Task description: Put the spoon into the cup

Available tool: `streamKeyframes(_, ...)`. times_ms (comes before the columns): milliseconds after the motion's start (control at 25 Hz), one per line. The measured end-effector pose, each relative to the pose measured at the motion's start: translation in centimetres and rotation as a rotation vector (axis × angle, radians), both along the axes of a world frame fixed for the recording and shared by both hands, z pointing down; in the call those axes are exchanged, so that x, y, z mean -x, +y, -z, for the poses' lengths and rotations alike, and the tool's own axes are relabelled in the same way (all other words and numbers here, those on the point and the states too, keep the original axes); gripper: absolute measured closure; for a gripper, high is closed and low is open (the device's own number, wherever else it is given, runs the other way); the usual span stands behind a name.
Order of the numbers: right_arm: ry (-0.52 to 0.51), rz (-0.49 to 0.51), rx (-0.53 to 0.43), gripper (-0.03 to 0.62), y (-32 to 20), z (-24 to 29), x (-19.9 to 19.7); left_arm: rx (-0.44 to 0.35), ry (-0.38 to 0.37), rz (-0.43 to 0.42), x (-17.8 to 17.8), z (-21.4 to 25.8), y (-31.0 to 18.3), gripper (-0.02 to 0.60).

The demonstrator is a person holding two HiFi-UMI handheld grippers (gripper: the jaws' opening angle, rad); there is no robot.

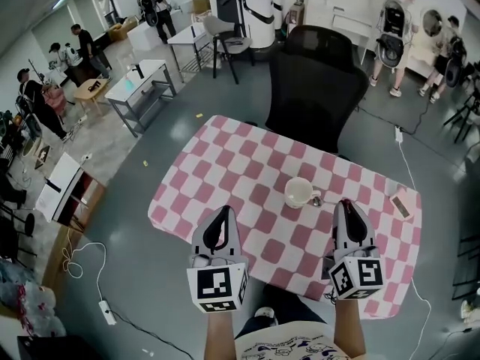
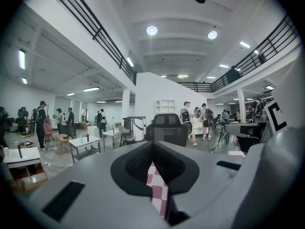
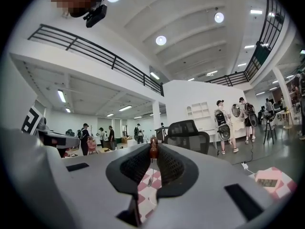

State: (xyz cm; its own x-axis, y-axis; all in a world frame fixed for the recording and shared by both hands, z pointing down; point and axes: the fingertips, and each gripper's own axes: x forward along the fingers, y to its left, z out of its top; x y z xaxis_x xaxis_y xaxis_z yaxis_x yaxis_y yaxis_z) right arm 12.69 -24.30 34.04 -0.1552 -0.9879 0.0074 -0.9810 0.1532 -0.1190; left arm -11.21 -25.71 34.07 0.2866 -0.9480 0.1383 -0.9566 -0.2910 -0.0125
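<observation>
cup (image 1: 299, 192) — glossy, smooth | tablecloth (image 1: 247, 201) — matt cloth | spoon (image 3: 153, 149) — metal stem, glossy tip

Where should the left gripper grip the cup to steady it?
Probably pinch the cup's left wall over the rim, coming from the left gripper's side: it stands upright and open-topped, and the right gripper, holding the spoon, is on its right.
</observation>
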Motion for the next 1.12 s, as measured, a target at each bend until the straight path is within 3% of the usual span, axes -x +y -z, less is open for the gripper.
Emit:
streamKeyframes(560,-0.022,0.069,0.124,0.543,-9.9,-5.9,-2.1,0.111,-0.018,0.021,-3.6,-4.9,-8.8,0.569)
streamKeyframes(1120,-0.048,0.098,0.261,0.543,-14.4,-13.4,-2.4,0.226,-0.042,-0.003,-5.9,-11.1,-12.5,0.569)
